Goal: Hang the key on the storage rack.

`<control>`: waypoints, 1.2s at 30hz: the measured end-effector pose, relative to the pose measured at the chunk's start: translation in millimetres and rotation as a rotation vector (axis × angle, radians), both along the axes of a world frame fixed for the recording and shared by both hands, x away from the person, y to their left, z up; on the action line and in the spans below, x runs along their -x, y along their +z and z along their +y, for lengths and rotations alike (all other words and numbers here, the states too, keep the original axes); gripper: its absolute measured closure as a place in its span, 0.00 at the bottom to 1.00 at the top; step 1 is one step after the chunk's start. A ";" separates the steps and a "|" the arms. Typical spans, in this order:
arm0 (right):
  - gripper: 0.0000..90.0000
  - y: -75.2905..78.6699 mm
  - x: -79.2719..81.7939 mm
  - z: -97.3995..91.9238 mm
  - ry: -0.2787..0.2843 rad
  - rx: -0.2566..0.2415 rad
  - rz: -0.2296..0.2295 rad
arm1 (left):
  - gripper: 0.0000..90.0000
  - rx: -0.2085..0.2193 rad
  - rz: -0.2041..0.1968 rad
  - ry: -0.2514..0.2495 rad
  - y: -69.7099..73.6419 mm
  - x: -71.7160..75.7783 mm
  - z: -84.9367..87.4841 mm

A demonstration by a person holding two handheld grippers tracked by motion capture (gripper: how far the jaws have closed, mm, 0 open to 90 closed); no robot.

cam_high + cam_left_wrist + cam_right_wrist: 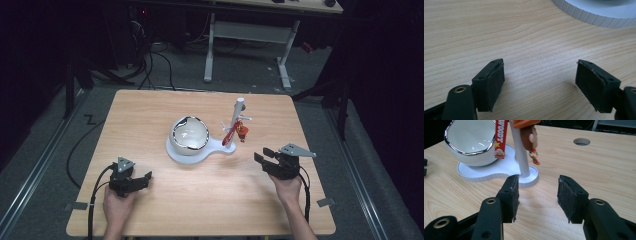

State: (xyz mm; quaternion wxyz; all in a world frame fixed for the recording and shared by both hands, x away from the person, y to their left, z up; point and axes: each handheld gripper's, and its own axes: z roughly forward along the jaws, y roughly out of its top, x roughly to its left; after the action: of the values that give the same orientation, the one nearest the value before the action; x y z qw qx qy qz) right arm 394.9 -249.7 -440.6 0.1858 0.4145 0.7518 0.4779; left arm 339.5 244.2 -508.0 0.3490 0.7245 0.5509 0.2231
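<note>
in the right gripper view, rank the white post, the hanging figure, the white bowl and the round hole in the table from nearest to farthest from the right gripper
From the right gripper, jaws open on nothing:
1. white post, just ahead, above the left jaw.
2. hanging figure, on the post, slightly behind.
3. white bowl, farther back at left.
4. round hole, far back at right.

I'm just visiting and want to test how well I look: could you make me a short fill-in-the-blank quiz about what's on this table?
1. The white bowl sits on a white stand and has a shiny ____ rim.
2. The red strap hanging from the stand's post reads ____.
3. Between the jaws of the right gripper lies only bare ____.
4. The left gripper has its jaws ____.

Missing words: silver; WOODY; table; open
</note>
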 end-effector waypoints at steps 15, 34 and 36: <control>0.58 -14.8 8.6 -10.4 -0.029 0.004 0.025 | 0.27 -0.001 0.000 0.000 0.0 0.0 -0.1; 0.58 -43.2 12.7 -15.1 -0.075 0.080 0.075 | 0.27 -0.002 0.000 0.000 0.0 0.0 -0.3; 0.58 -45.3 13.1 -14.7 -0.079 0.092 0.079 | 0.26 -0.002 0.000 0.000 0.0 0.0 -0.3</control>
State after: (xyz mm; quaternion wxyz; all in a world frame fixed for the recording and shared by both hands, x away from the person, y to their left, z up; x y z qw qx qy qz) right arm 381.7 -264.3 -485.9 0.1935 0.4534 0.7627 0.4186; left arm 339.5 243.9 -508.0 0.3482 0.7248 0.5507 0.2239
